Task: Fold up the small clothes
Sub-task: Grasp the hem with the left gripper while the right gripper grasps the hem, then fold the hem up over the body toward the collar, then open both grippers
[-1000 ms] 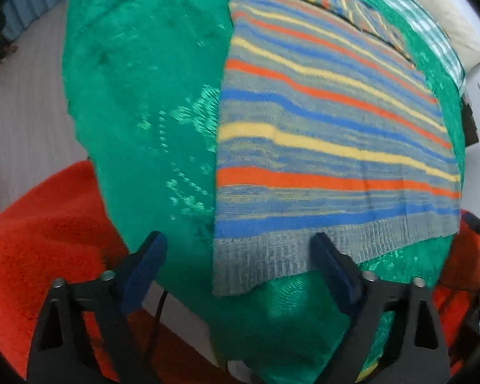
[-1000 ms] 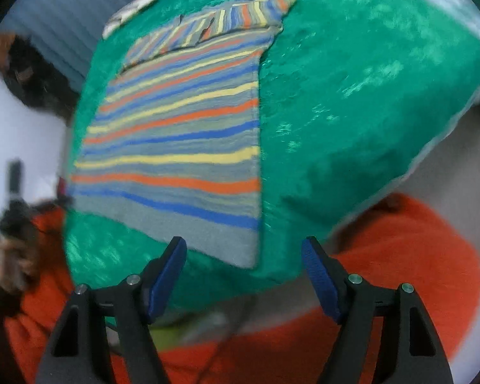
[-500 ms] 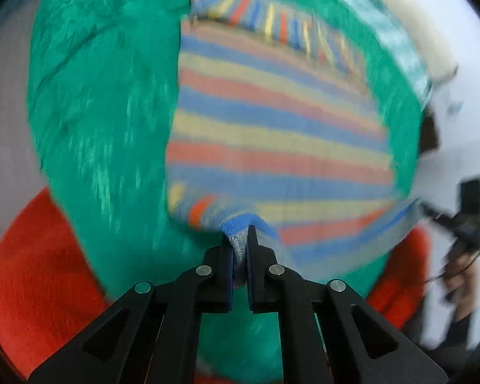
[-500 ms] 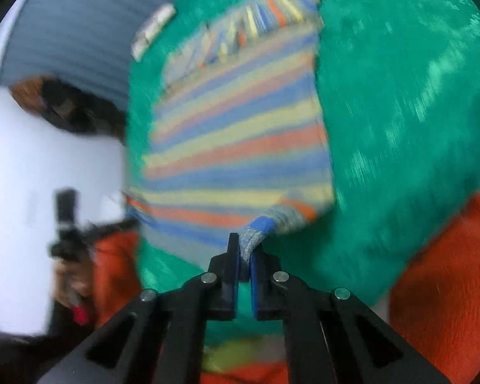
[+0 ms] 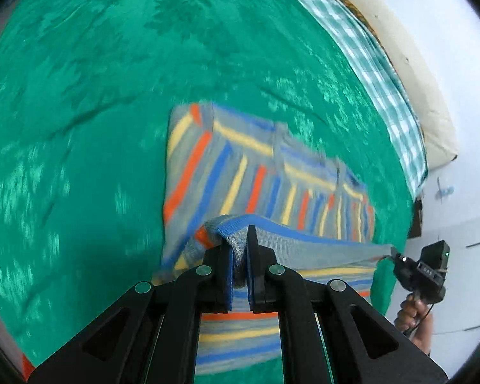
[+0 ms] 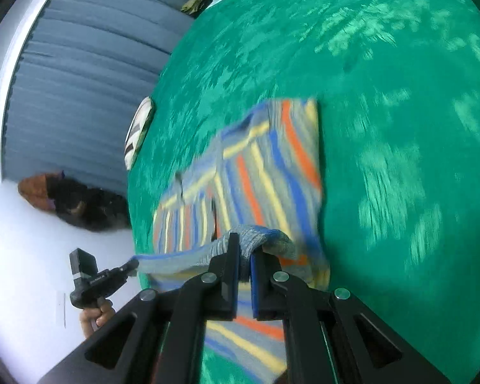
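Two tongs: left tongs (image 5: pixel 239 249) and right tongs (image 6: pixel 244 256) are each clenched on a corner of the grey ribbed hem.
Garment: striped knit sweater (image 5: pixel 265 172) is spread on the green bedspread (image 5: pixel 112 96), sleeves seen folded across the far part.
Hem position: hem (image 6: pixel 188 257) is lifted off the bed and stretched between both tongs, carried over the body toward the collar end.
Progress: judged roughly mid-fold; sleeves appear tucked in, bottom-to-top fold is underway, not yet laid down.
Left to do: hem to be lowered on the far part, released, smoothed; a further fold is possibly needed.
Relation: near part of sweater hangs below the tongs, far part lies flat ahead.
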The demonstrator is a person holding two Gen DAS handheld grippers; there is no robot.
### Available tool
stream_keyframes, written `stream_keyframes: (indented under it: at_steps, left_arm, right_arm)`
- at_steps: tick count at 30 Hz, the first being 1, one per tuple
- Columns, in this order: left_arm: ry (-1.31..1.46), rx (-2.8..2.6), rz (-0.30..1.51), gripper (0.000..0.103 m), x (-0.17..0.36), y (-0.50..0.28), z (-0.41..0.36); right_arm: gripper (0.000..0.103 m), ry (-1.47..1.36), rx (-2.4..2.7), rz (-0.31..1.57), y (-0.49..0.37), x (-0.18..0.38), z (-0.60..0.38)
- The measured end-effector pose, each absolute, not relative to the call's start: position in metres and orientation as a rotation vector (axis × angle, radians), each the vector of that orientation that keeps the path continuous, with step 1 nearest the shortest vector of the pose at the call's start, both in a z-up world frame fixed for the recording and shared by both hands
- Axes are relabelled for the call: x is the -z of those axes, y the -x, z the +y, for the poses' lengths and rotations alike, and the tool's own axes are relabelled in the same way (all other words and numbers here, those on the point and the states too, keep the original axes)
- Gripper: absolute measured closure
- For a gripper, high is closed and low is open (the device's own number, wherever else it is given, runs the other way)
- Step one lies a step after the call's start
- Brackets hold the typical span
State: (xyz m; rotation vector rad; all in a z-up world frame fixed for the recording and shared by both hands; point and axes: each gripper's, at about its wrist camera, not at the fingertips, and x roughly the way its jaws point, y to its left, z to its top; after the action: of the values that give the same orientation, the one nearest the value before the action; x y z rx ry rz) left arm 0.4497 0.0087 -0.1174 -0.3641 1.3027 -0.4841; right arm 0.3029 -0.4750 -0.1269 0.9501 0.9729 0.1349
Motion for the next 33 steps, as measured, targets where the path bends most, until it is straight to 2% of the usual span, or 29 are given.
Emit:
stream_keyframes:
  at_steps: [6, 8, 10, 11, 13, 16, 20, 23, 24, 25, 26, 27, 28, 30, 31, 32, 33]
  left_arm:
    - [0.333, 0.426, 1.316, 0.098, 0.131, -0.489, -0.005]
    - [0.359, 0.369, 1.285, 0.09, 0.133, -0.506, 0.0]
    - [0.374, 0.244, 1.273, 0.035, 0.136, -0.525, 0.002]
    - [0.384, 0.199, 1.26, 0.029, 0.135, -0.531, 0.006]
    - [0.423, 0.166, 1.207, 0.028, 0.127, -0.533, 0.018]
    - [0.389, 0.217, 1.154, 0.028, 0.112, -0.51, 0.022]
    - [0.1, 0.359, 1.067, 0.028, 0.096, -0.417, 0.001]
    - [-0.116, 0.422, 1.011, 0.028, 0.11, -0.344, -0.014]
    - [-0.183, 0.429, 1.026, 0.03, 0.121, -0.331, -0.019]
    - [-0.261, 0.427, 1.072, 0.044, 0.137, -0.318, -0.02]
    - [-0.334, 0.398, 1.125, 0.052, 0.153, -0.31, -0.018]
    - [-0.393, 0.366, 1.144, 0.052, 0.166, -0.302, -0.013]
    - [-0.4, 0.354, 1.107, 0.045, 0.166, -0.293, -0.004]
    - [-0.382, 0.285, 1.089, 0.033, 0.153, -0.283, 0.012]
    - [-0.357, 0.282, 1.086, 0.034, 0.147, -0.28, 0.015]
    - [-0.316, 0.296, 1.066, 0.034, 0.135, -0.275, 0.016]
    - [-0.296, 0.311, 1.048, 0.03, 0.128, -0.271, 0.014]
  right_arm:
    - [0.097, -0.912, -0.114, 0.989, -0.351, 0.126, -0.485]
    - [0.097, -0.91, -0.106, 0.947, -0.371, 0.132, -0.49]
    - [0.09, -0.873, -0.051, 0.884, -0.386, 0.137, -0.494]
    - [0.075, -0.854, 0.016, 0.85, -0.387, 0.138, -0.498]
    - [0.066, -0.857, 0.063, 0.81, -0.38, 0.136, -0.504]
    - [0.066, -0.797, 0.066, 0.763, -0.359, 0.116, -0.502]
    - [0.066, -0.552, -0.056, 0.903, -0.326, 0.092, -0.455]
    - [0.066, -0.401, -0.149, 0.959, -0.277, 0.09, -0.407]
    - [0.066, -0.374, -0.175, 0.967, -0.264, 0.094, -0.396]
    - [0.068, -0.325, -0.21, 1.007, -0.251, 0.107, -0.382]
    - [0.075, -0.274, -0.199, 1.088, -0.241, 0.128, -0.374]
    - [0.08, -0.244, -0.165, 1.148, -0.236, 0.143, -0.371]
    - [0.092, -0.242, -0.131, 1.173, -0.222, 0.158, -0.376]
    - [0.098, -0.289, -0.107, 1.135, -0.204, 0.153, -0.386]
    - [0.099, -0.285, -0.073, 1.136, -0.2, 0.143, -0.385]
    - [0.092, -0.252, -0.061, 1.106, -0.198, 0.128, -0.379]
    - [0.091, -0.226, -0.067, 1.082, -0.198, 0.121, -0.373]
